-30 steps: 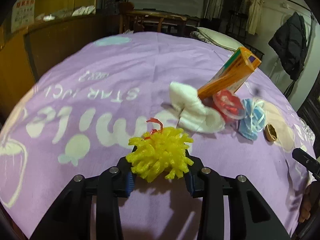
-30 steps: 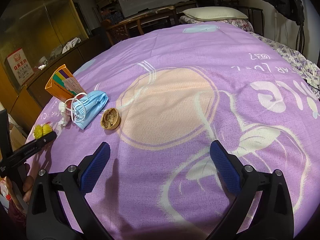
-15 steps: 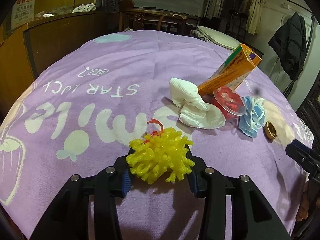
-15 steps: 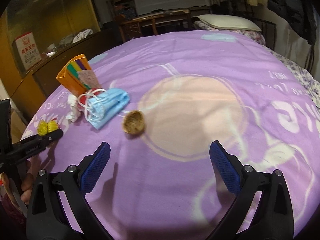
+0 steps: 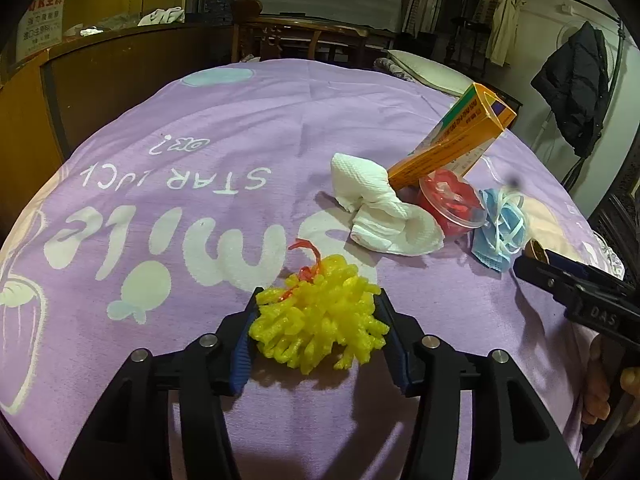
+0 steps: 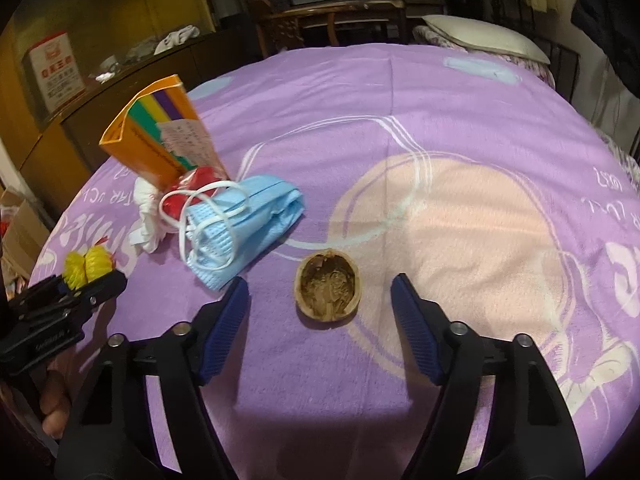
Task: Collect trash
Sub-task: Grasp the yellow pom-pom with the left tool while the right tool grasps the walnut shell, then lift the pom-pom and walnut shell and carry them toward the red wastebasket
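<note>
Left gripper (image 5: pixel 318 328) first: its blue pads (image 5: pixel 241 356) sit on either side of the yellow foam net (image 5: pixel 320 322), which fills the gap between them. The jaws have just been easing wider, and whether the pads still press the net I cannot tell. A red twist (image 5: pixel 308 258) pokes up from the net's far side. All of this sits near the front edge of the purple bedspread (image 5: pixel 200 128), left of the trash pile.

Over to the right gripper (image 6: pixel 319 300): fingers apart, with the walnut shell (image 6: pixel 327 290) lying open side up between the tips, touching neither pad (image 6: pixel 224 332). These jaws have just been closing in around it. The shell rests on the bedspread at the rim of its peach circle (image 6: pixel 448 240).

Just beyond the shell, toward the left edge, lies the blue mask (image 6: pixel 240 224), ear loops tangled on top. Touching it is the red cup (image 5: pixel 450 208), and the orange box (image 5: pixel 452 140) leans tilted over the cup. The white tissue (image 5: pixel 380 208) lies crumpled against the cup on the side nearer the net.

A pillow (image 6: pixel 484 38) sits at the bedspread's far edge.
</note>
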`<state>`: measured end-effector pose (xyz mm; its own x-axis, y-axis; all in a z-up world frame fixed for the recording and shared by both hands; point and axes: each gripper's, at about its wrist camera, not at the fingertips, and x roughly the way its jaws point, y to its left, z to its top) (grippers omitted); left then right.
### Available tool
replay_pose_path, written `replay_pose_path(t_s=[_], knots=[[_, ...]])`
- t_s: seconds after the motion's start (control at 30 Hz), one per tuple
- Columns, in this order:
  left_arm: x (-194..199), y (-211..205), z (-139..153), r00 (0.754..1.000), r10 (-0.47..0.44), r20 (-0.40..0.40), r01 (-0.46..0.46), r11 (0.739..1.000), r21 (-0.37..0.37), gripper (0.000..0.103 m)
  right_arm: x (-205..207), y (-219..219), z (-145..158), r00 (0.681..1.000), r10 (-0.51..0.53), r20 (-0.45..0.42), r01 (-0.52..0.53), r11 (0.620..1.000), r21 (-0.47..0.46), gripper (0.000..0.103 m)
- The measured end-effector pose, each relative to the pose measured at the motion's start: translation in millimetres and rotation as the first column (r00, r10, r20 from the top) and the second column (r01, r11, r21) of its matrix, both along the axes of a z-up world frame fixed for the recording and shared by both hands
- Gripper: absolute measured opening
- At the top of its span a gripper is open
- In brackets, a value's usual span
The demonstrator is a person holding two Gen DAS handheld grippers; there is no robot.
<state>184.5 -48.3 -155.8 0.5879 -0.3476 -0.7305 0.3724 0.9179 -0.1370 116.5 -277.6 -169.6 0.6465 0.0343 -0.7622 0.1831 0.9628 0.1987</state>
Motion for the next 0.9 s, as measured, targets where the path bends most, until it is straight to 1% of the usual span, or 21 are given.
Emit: replay_pose_path(t_s=[0.03,0.07,0.17,0.33,0.37,0.47,0.57,0.63,0.7,0.83,0.9], knots=[[0,0,0,1.000,0.000,0.000,0.000,1.000,0.000,0.054,-2,-2,1,1.000,-0.020,0.007,0.020,1.000,-0.006,0.043],[0,0,0,1.000,-0.001,0.000,0.001,1.000,0.000,0.054,-5,-3,2,1.000,-0.019,0.024,0.019,1.000,0.012,0.031],[0,0,1,1.000,0.002,-0.002,-0.002,1.000,-0.007,0.054,-12,-6,3,0.998,-0.031,0.049,0.029,0.999,0.042,0.031],[0,4,1,1.000,0.008,-0.006,-0.008,0.999,-0.036,0.054,-10,-4,0,0.999,-0.017,0.029,0.016,0.999,0.043,0.032],[0,5,1,1.000,0.007,-0.008,-0.007,0.999,-0.045,0.055,-9,-4,0,0.999,-0.017,0.027,0.015,0.999,0.044,0.032],[0,7,1,1.000,0.007,-0.012,-0.007,0.998,-0.055,0.063,-9,-5,-1,1.000,-0.016,0.023,0.015,0.999,0.049,0.032],[0,8,1,1.000,0.007,-0.014,-0.007,0.998,-0.060,0.063,-8,-6,-1,1.000,-0.016,0.021,0.015,0.999,0.048,0.032],[0,10,1,1.000,0.009,-0.013,-0.009,0.998,-0.066,0.062,-9,-6,-1,1.000,-0.016,0.021,0.015,0.999,0.049,0.032],[0,12,1,1.000,0.017,-0.011,-0.018,0.998,-0.065,0.055,-8,-6,-1,1.000,-0.017,0.022,0.016,0.999,0.049,0.032],[0,15,1,1.000,0.023,-0.008,-0.024,0.997,-0.072,0.045,-9,-6,-1,1.000,-0.018,0.023,0.017,0.999,0.051,0.032],[-1,15,1,1.000,0.026,-0.003,-0.026,0.997,-0.066,0.040,-11,-7,1,0.999,-0.029,0.042,0.027,0.998,0.057,0.031]])
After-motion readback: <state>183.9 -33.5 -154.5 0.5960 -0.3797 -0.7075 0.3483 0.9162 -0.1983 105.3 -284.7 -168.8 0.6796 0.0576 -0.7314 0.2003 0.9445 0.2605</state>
